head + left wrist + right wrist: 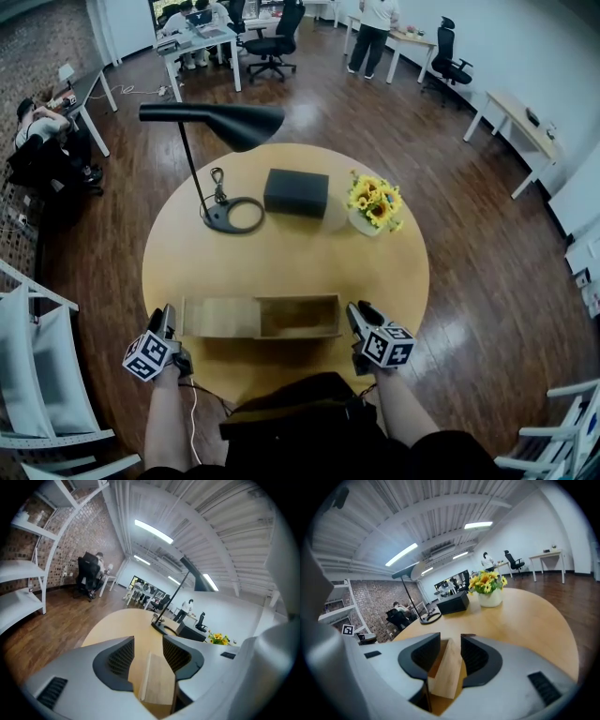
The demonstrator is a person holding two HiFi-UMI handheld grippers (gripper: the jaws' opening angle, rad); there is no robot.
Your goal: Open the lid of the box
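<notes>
No readable text, label, brand or number in any view.

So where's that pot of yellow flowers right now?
In the head view the flower pot stands at the far right of the round table, just right of the black box and beyond the wooden box.

We see bright even light from ceiling strips [153, 530], glare on the floor [309, 112], soft shadows on the worktop [281, 262], bent dark-cornered edges, our fingers [476, 656] blurred.
</notes>
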